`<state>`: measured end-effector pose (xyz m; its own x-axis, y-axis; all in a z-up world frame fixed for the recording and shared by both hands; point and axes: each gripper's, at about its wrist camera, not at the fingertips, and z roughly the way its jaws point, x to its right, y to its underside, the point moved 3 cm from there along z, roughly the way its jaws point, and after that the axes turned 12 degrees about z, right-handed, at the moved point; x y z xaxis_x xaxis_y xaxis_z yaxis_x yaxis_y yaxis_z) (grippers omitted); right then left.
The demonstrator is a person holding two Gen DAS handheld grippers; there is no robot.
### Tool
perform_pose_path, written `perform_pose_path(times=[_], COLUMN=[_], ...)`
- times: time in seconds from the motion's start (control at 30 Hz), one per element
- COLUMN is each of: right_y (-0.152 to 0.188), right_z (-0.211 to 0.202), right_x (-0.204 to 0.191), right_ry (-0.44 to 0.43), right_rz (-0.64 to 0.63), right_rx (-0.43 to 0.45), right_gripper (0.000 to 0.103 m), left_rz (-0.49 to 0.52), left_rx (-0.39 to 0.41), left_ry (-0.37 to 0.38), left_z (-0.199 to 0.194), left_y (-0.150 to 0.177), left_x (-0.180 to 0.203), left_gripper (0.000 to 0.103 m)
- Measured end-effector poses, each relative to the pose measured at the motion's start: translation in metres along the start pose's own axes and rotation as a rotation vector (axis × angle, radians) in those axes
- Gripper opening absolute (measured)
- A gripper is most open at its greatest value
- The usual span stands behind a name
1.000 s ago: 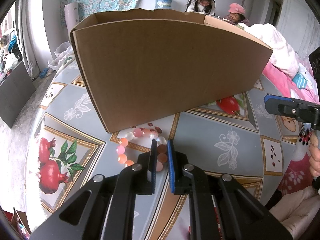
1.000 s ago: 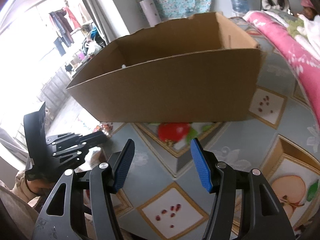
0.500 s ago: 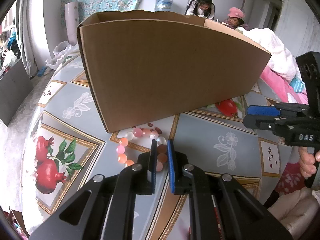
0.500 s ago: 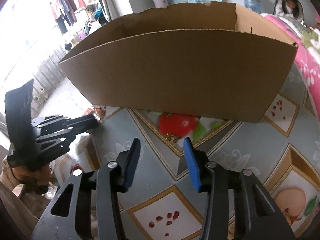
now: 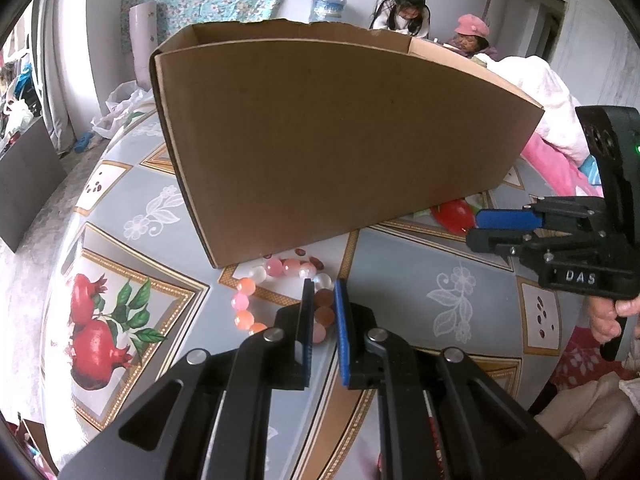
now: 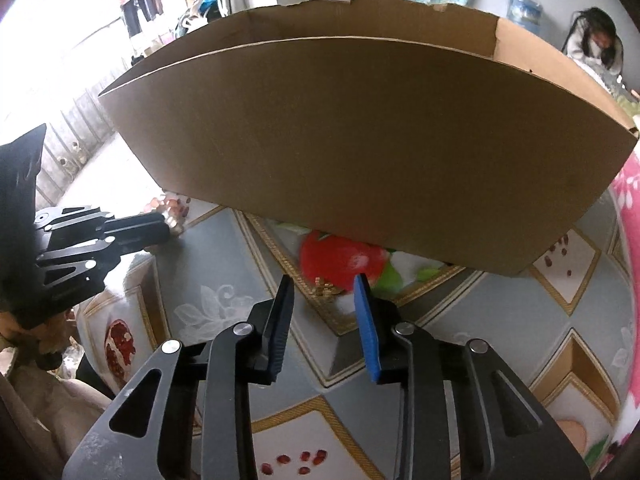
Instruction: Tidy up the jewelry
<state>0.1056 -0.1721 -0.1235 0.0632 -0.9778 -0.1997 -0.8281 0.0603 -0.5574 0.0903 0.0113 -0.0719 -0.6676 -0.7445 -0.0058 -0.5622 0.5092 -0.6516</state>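
From my left wrist camera, the counter (image 5: 132, 216), under a grey oilcloth printed with pomegranates and gold-edged diamonds, fills the nine o'clock side. The ring of pink, orange and milky round beads, a bracelet (image 5: 280, 280), lies on it just past the near corner of the tall open brown cardboard box (image 5: 320, 140), close to that corner but I cannot tell whether it touches. My left gripper (image 5: 322, 300) reaches in from six o'clock, its blue-padded jaws drawn nearly together with the bracelet's near side in the narrow gap between them; the beads there sit right against the pads, pinched. At three o'clock my right gripper (image 5: 504, 226) comes in sideways, a hand (image 5: 612, 316) wrapped on its handle.

From my right wrist camera, the left gripper (image 6: 168, 226) shows at nine o'clock, its tips down on the beads (image 6: 176, 206) at the box (image 6: 360, 140) corner. At centre, toward six o'clock, the right gripper (image 6: 324, 292) hangs over the counter (image 6: 440, 320), its jaws partly spread and just now closing in. Nothing is pressed between them; beyond the gap, at twelve o'clock from the tips, a small heap of gold-coloured links (image 6: 326, 288) lies on the red printed fruit near the foot of the box. I cannot tell what piece it is. The box wall takes up the whole upper half of this view.
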Motion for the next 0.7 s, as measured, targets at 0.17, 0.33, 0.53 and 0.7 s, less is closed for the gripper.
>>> perform_pose_path(times=[0.17,0.33,0.53,0.7], right_y=[0.003,-0.002,-0.003,-0.001], right_z=[0.004,0.006,0.01,0.005], right_x=[-0.012,-0.014,-0.023,-0.024], right_ry=[0.044,0.035,0.031,0.02], right_rz=[-0.058,-0.095,-0.129,-0.114], right_rx=[0.014,0.0,-0.009,-0.003], right_gripper=[0.024,0.017,0.011,0.011], left_rz=[0.005,0.004,0.004,0.004], left_rx=[-0.001,-0.001,0.0,0.0], left_ry=[0.001,0.001,0.001,0.001], left_z=[0.0,0.001,0.001,0.001], left_y=[-0.001,-0.001,0.0,0.0], left_x=[0.0,0.0,0.0,0.0], left_gripper=[0.009,0.009,0.009,0.01])
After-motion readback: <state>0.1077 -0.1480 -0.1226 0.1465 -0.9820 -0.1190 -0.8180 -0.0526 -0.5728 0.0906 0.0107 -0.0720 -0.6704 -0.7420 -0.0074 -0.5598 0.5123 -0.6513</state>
